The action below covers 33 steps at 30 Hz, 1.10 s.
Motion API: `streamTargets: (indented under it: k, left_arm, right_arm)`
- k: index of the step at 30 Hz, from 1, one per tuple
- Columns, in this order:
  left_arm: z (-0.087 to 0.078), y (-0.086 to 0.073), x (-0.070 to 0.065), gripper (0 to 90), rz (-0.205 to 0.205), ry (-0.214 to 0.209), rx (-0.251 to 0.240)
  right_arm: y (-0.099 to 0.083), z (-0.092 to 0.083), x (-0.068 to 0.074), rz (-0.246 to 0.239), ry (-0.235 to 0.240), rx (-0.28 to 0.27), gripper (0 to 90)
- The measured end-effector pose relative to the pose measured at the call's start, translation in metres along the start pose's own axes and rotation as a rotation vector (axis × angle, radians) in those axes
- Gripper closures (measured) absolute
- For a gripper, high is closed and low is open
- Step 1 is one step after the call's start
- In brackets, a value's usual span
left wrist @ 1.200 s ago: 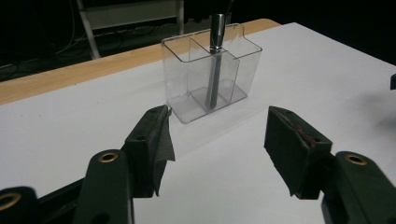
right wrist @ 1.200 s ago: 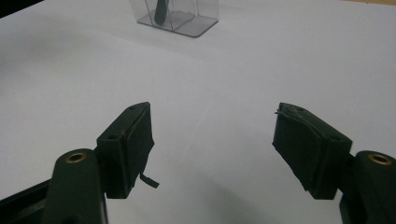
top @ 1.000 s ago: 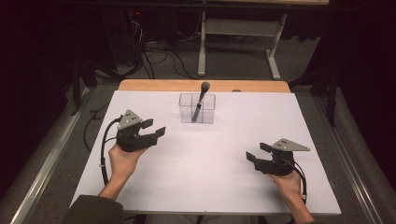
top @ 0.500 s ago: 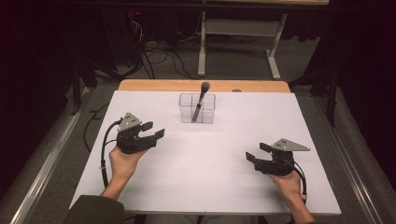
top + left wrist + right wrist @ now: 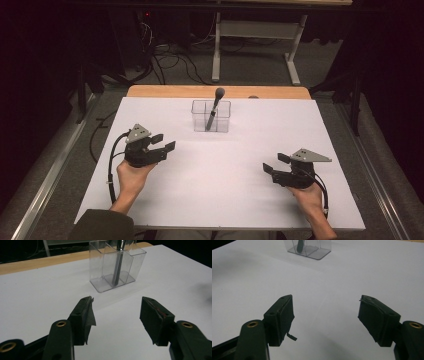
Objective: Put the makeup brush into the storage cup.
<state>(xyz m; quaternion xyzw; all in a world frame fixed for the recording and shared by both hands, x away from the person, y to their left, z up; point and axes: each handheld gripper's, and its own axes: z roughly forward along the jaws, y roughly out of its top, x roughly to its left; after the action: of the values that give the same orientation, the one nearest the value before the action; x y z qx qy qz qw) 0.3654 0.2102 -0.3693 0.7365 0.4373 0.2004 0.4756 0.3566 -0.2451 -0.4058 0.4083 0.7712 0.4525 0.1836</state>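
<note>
So the clear plastic box [image 5: 211,116] sits toward the far edge of the white tabletop [image 5: 225,200], roughly at 12 o'clock from the middle of it. It's split into compartments, and a dark brush [image 5: 214,107] stands in it, leaning, with the rounded head poking out over the rim. In the left gripper view the handle [image 5: 117,267] comes down to the floor of the box in one of the middle sections.

The left gripper [image 5: 163,142] is at about 8 o'clock from the box, well apart from it, pointing its way. Its fingers [image 5: 83,315] have just been closing a bit, but they're still spread with nothing between them, just bare tabletop.

The right gripper [image 5: 276,163] is out at about 4 o'clock from the box, even farther off, low over the tabletop. Its fingers [image 5: 280,318] are released too, wide apart and holding nothing. In the right gripper view the box [image 5: 308,247] is up at the top edge.
</note>
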Motion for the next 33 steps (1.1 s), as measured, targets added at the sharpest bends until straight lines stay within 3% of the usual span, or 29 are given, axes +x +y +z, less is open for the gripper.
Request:
streamTargets:
  k: [7,33]
  left_arm:
    - [0.004,-0.006,0.0,43.3,-0.011,-0.002,0.021]
    - [-0.001,-0.02,0.008,42.5,-0.085,0.007,-0.009]
  right_arm:
    - [0.0,-0.001,0.0,0.004,0.001,-0.001,30.1]
    - [-0.004,-0.012,0.0,0.003,-0.006,-0.02,29.6]
